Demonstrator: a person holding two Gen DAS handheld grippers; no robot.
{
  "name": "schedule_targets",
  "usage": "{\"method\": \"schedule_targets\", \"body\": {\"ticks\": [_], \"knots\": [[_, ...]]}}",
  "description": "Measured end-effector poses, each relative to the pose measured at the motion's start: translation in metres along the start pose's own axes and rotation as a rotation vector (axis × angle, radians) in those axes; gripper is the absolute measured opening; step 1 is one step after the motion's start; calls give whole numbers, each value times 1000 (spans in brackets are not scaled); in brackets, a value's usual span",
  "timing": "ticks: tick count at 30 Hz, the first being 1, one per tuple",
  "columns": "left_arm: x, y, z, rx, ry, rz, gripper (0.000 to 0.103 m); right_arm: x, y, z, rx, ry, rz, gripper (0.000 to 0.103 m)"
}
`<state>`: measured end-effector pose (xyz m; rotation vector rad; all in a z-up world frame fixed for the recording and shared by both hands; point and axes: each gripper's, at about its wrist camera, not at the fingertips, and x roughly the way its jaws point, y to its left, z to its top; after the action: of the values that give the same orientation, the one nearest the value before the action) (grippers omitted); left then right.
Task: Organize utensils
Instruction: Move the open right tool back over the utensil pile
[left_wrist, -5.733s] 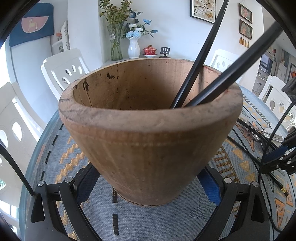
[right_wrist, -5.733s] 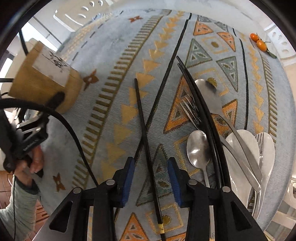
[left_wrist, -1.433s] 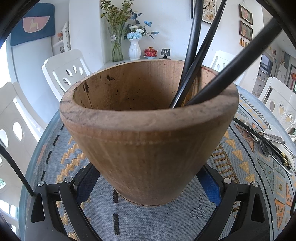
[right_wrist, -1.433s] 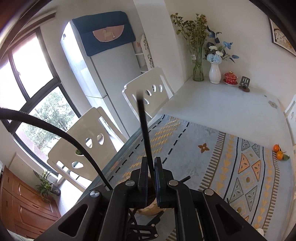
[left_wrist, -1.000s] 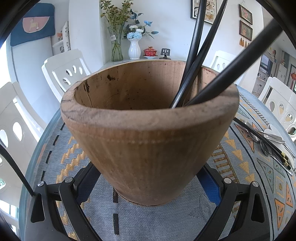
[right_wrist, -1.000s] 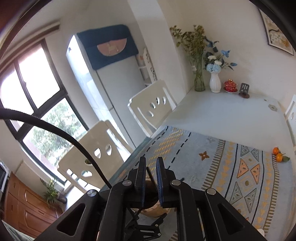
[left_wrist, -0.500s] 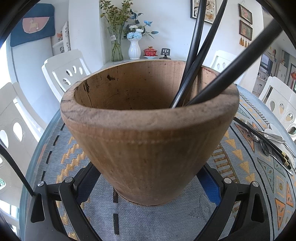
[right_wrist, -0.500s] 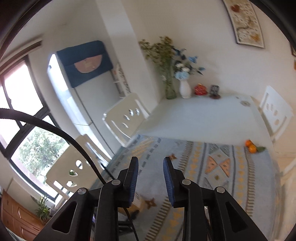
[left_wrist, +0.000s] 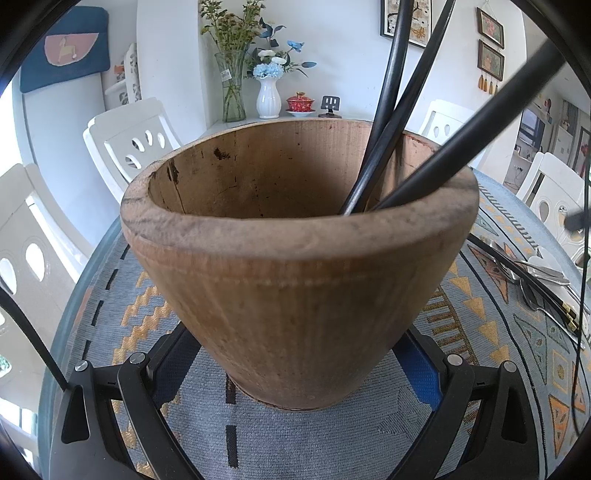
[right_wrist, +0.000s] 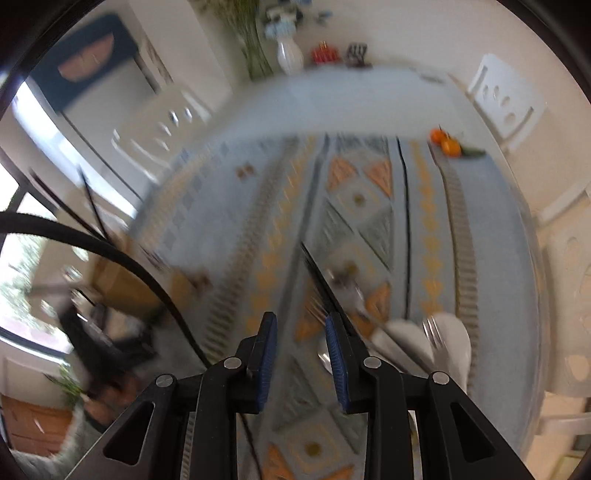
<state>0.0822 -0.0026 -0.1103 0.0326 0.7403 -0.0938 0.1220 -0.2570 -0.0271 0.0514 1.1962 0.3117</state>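
The left gripper (left_wrist: 295, 373), its blue ribbed pads pressed to the base, clasps a rough, tapered wooden cup (left_wrist: 299, 280) standing on the woven patterned cloth (left_wrist: 110, 321). Three smooth black chopsticks (left_wrist: 384, 122) lean inside against its rim. The right gripper (right_wrist: 300, 332), pads apart and empty, points down at blurred cutlery (right_wrist: 428, 332) farther along the cloth.

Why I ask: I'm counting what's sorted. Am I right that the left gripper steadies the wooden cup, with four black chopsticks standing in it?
Not quite: the left wrist view shows three black chopsticks leaning in the wooden cup, not four. The rest holds: the left gripper brackets the cup's base.
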Motion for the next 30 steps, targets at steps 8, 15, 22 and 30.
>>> {"method": "schedule_targets", "body": {"ticks": [8, 15, 22, 30], "knots": [[1, 0, 0, 1, -1, 1, 98, 33, -13, -10, -9, 73, -65, 26], [1, 0, -1, -2, 0, -3, 98, 60, -12, -1, -4, 105, -57, 26], [1, 0, -2, -3, 0, -3, 98, 75, -10, 4, -24, 122, -77, 26], [1, 2, -1, -7, 2, -11, 98, 86, -8, 8, -49, 146, -96, 26]]}}
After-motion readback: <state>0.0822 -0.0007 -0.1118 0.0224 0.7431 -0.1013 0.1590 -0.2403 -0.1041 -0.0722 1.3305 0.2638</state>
